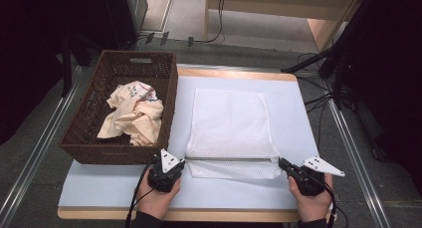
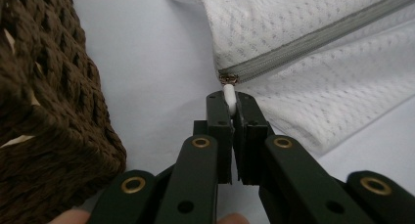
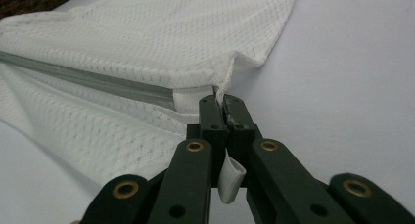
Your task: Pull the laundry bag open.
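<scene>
We find the white mesh bag (image 1: pixel 230 131) flat near the worktop's (image 1: pixel 99 185) front edge, beside the basket (image 1: pixel 89 116). The left claw (image 2: pixel 234 102) pinches the zipper pull (image 2: pixel 228 93); the right claw (image 3: pixel 221 108) is pressed on a tab (image 3: pixel 230 177) at the bag's other end. Apparently the unzipping step: next, draw the pull along the zipper (image 2: pixel 313 38) against that anchor.
</scene>
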Motion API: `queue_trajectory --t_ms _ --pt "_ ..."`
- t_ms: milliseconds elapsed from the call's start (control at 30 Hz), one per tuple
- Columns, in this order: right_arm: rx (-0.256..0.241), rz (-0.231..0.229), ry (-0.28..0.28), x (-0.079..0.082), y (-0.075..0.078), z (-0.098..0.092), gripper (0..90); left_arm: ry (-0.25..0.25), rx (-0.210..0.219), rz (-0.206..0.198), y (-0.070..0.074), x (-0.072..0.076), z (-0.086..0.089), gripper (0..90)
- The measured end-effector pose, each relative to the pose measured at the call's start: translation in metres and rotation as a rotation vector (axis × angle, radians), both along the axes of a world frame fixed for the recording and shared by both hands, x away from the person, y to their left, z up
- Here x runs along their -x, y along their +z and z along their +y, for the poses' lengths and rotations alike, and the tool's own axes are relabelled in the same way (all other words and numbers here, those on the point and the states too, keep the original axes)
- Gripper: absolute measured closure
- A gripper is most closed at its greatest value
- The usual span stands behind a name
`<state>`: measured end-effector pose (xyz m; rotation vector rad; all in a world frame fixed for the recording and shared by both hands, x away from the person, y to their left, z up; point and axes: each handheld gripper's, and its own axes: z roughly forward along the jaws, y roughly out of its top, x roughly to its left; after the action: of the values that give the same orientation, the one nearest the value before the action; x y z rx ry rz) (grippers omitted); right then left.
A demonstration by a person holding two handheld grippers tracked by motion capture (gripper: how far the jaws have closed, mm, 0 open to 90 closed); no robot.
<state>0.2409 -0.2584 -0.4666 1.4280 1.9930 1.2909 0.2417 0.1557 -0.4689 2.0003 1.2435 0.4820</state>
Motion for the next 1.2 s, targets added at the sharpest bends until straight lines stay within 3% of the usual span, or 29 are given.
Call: queue_trajectory --t_ms 33,133,300,500,667,900,933,967,1033,1200 --pt "-0.017 0.006 -0.001 0.000 0.000 -0.002 89.7 -0.001 -0.002 -0.002 0.000 0.000 0.000 87.2" --pt "-0.009 0.006 -0.007 0.002 0.001 -0.002 89.7 -0.008 -0.034 -0.022 0.001 0.002 -0.004 87.2" --pt "-0.010 0.025 -0.007 0.001 -0.002 -0.003 89.6 -0.016 -0.048 -0.033 0.001 0.002 -0.003 87.2" --pt "0.009 0.034 -0.001 0.001 -0.004 0.002 89.6 -0.010 -0.034 -0.038 0.004 0.004 0.001 87.2" --pt "0.010 0.038 -0.038 -0.001 -0.006 -0.003 89.5 -0.033 -0.051 -0.036 0.001 0.007 -0.008 87.1" --pt "0.005 0.056 -0.052 -0.001 -0.011 -0.008 85.5 -0.047 -0.039 -0.020 -0.003 0.005 -0.012 86.2" --pt "0.003 0.061 -0.044 -0.002 -0.013 -0.009 78.3 -0.057 -0.026 -0.012 -0.003 0.004 -0.012 86.2" --pt "-0.012 0.076 -0.027 -0.003 -0.019 -0.012 60.7 -0.067 0.024 -0.018 -0.001 0.003 -0.010 80.9" --pt "-0.028 0.093 -0.018 -0.003 -0.021 -0.017 48.4 -0.070 0.048 -0.027 0.001 0.004 -0.010 74.9" --pt "-0.023 0.044 -0.038 0.000 -0.014 -0.019 38.2 -0.081 0.062 -0.051 0.004 0.006 -0.010 69.9"
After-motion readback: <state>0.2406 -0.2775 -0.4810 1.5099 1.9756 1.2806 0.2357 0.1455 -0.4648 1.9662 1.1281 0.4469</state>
